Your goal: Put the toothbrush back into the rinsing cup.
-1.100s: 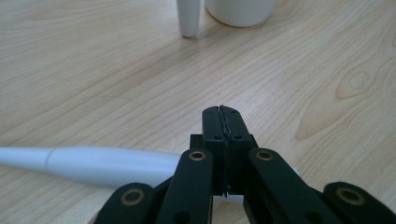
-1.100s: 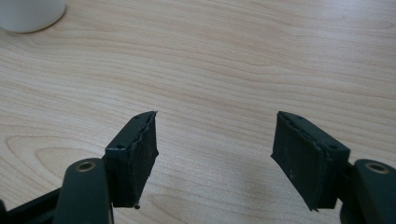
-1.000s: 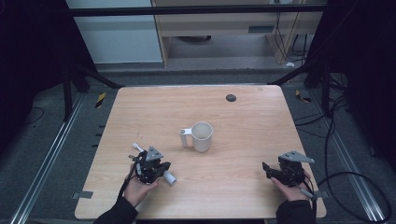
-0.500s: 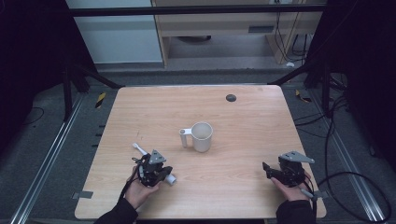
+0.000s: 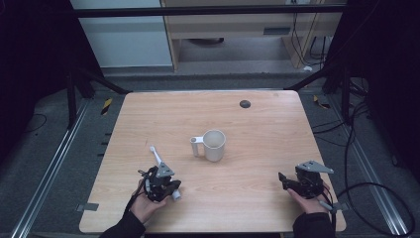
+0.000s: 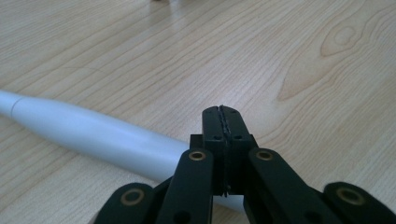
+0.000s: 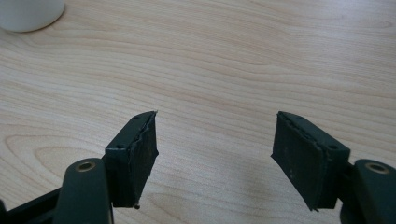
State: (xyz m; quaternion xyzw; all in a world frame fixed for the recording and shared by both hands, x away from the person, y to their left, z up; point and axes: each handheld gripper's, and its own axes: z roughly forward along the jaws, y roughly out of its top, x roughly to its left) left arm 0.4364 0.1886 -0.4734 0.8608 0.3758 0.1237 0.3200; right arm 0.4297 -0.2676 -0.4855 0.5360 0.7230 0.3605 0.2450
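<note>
Compared with a second ago, the left gripper (image 5: 159, 184) has shifted slightly toward the person, and the white utensil (image 5: 157, 156) now pokes out beyond it at a steeper angle, up toward the far left. The right gripper (image 5: 302, 182) has stayed put.

The utensil, seemingly a white plastic handle whose working end cannot be made out, lies flat on the wooden table (image 5: 257, 148). In the left gripper view the handle (image 6: 88, 133) passes under the gripper (image 6: 222, 144), whose jaws are clamped tight against each other above it with nothing between them. It looks ready for repositioning rather than lifted.

The white mug (image 5: 213, 145) stands upright mid-table, handle to the left, probably the utensil's destination. The right gripper (image 7: 215, 158) rests low over bare wood, jaws spread wide and empty, likely waiting.
</note>
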